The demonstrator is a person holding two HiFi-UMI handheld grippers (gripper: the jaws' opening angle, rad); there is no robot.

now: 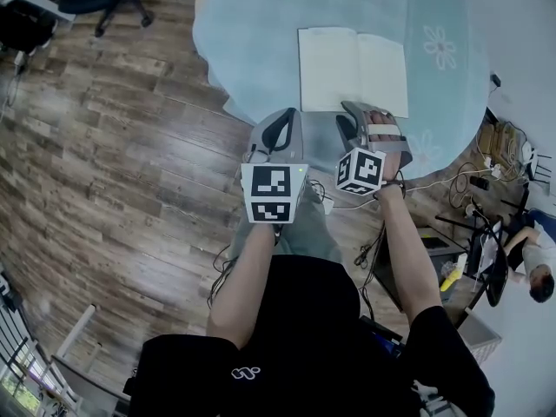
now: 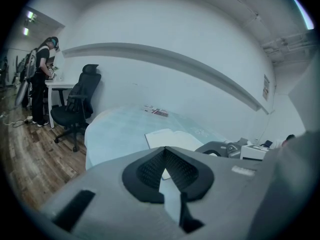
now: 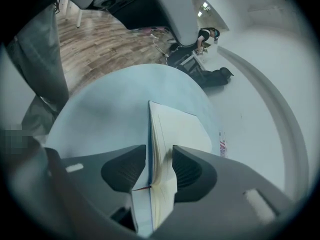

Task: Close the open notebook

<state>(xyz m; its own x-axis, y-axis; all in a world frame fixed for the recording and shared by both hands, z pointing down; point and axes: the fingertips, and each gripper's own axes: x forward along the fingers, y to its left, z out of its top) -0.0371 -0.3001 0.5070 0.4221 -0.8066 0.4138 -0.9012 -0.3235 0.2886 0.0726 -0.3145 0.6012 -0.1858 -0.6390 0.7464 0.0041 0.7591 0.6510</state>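
Observation:
An open notebook point(image 1: 352, 69) with blank white pages lies flat on a round table under a pale blue cloth point(image 1: 252, 33). My right gripper point(image 1: 365, 109) is at the notebook's near edge. In the right gripper view its jaws point(image 3: 159, 159) stand wide apart, with the notebook point(image 3: 172, 129) and its blue cover edge showing between them; neither pad visibly presses on it. My left gripper point(image 1: 285, 114) hovers at the table's near edge, left of the notebook. Its pads meet at the tips point(image 2: 164, 151) with nothing between them, and the notebook point(image 2: 170, 138) lies ahead of it.
A black office chair point(image 2: 75, 109) stands on the wooden floor left of the table point(image 2: 115, 129), with a person point(image 2: 42, 79) at a desk behind it. A small printed card point(image 2: 157, 112) lies at the table's far side. Cables and clutter point(image 1: 486, 181) and a seated person point(image 1: 534, 268) are at the right.

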